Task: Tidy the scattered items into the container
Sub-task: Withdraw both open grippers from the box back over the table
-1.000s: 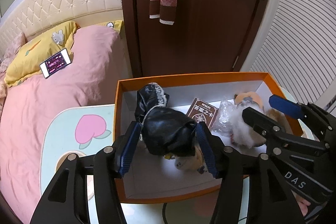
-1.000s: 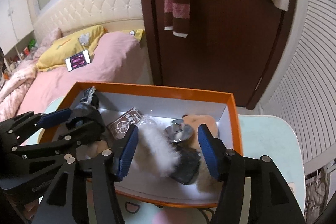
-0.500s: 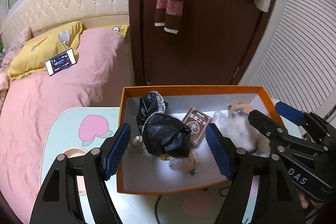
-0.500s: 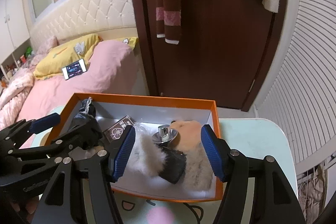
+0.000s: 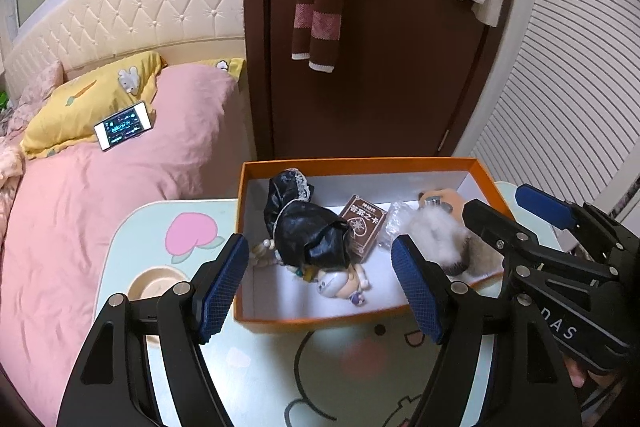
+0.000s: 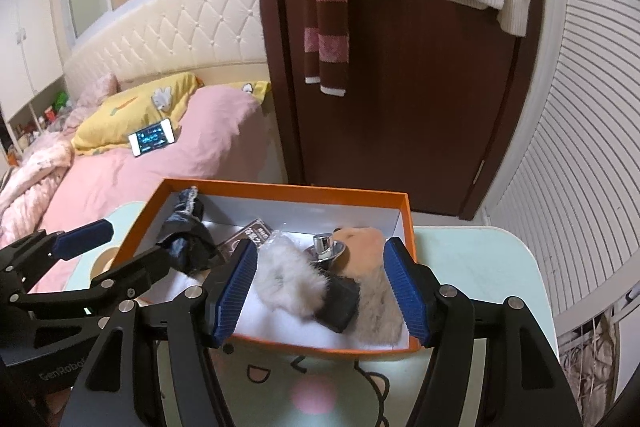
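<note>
- My left gripper [image 5: 320, 283] hangs over the near edge of the orange box [image 5: 360, 163], jaws spread wide with nothing between the pads; they have just been opening.
- In the gap below lies the doll [image 5: 308, 235] in its black dress, on the white floor of the box at the left end, head towards me.
- Just right of the doll, a brown card box [image 5: 363, 223] leans flat, and a crinkled clear wrapper [image 5: 394, 223] sits beside it.
- My right gripper [image 6: 320, 287] hovers above the right end of the box, jaws also apart and gripping nothing; they too have just been opening a little.
- Under it rests the fluffy plush [image 6: 288, 279], white fur next to tan, with a dark patch between, all inside the box.
- A shiny metal knob-like piece [image 6: 324, 247] sits behind the fur; I can't tell what it is.
- The box stands on the pale cartoon-printed table [image 6: 472, 259], next to the pink bed [image 5: 100, 195], where a lit phone [image 5: 123, 125] lies.
</note>
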